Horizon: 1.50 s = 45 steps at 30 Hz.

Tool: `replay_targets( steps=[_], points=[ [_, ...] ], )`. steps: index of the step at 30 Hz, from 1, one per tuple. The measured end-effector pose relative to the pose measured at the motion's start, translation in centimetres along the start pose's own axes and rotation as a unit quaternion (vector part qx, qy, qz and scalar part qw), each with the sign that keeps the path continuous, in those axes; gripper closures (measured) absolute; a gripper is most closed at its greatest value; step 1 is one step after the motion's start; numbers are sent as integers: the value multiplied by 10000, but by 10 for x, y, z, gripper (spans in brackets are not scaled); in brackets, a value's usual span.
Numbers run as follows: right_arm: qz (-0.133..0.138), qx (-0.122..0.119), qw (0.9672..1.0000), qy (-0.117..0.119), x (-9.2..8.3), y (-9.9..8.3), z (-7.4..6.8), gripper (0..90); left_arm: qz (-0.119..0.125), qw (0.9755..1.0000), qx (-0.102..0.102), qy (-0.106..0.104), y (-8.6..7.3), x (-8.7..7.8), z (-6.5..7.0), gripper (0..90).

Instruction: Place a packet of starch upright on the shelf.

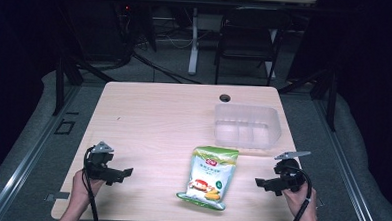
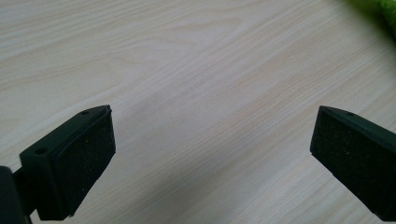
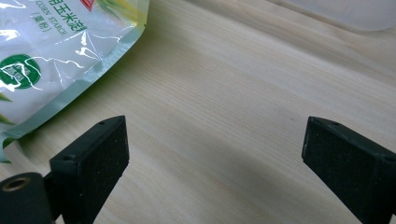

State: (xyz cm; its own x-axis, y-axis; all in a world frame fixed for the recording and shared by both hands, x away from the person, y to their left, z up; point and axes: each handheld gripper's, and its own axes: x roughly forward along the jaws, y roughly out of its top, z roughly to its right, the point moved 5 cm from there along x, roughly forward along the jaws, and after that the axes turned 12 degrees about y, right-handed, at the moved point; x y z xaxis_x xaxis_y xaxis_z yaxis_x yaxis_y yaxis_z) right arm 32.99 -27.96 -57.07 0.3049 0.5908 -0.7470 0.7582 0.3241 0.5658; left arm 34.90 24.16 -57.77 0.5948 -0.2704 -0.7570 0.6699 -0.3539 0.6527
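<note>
so far we have not touched anything: the green snack bag (image 1: 208, 177) lies flat on the table (image 1: 153, 118), near the front edge and a little right of the middle, and the clear plastic bin (image 1: 247, 124) stands empty farther back on the right. as we judge it, the work is to get the bag into that bin, and all of it is left to do.

our right gripper (image 1: 261, 183) hovers low at the near right, jaws spread wide with bare wood between them and nothing held. in the right gripper view the bag (image 3: 56, 51) sits off to the left beyond the jaw tips, close but apart from them, and the bin's rim (image 3: 345, 11) shows at the far edge.

our left gripper (image 1: 126, 173) waits at the near left, well apart from the bag, also wide open and empty; in the left gripper view just a green corner of the bag (image 2: 380, 9) peeks in at the far right.

the bag lies between the two grippers, nearer the right one.
</note>
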Motion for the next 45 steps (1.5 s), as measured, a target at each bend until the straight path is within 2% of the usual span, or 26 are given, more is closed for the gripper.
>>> replay_targets(
  steps=[6,19,25,26,32,39,43,44,45],
  points=[
    [51,36,9998,176,2,2,-5,67,-10,10000,2,-15,0,1,1,2],
    [-62,-99,9991,413,11,13,-19,67,3,10000,1,-15,0,1,1,2],
    [-27,-112,9984,545,15,20,-24,68,-29,10000,-1,-22,1,1,2,2],
    [-39,-126,9979,639,19,24,-28,72,-36,10000,20,-23,0,1,2,2],
    [-126,-213,9959,868,33,34,-38,88,-32,10000,10,0,0,2,1,2],
    [-213,-240,9945,994,48,49,-36,96,-43,10000,8,3,0,3,2,2],
    [-333,-232,9944,979,57,57,-31,114,-49,10000,13,-4,0,3,2,2],
    [-288,-203,9942,1012,61,60,-31,124,-55,10000,19,-3,0,3,2,2],
    [-375,-200,9943,980,63,62,-29,130,-50,10000,15,-2,0,3,2,2]
  ],
)
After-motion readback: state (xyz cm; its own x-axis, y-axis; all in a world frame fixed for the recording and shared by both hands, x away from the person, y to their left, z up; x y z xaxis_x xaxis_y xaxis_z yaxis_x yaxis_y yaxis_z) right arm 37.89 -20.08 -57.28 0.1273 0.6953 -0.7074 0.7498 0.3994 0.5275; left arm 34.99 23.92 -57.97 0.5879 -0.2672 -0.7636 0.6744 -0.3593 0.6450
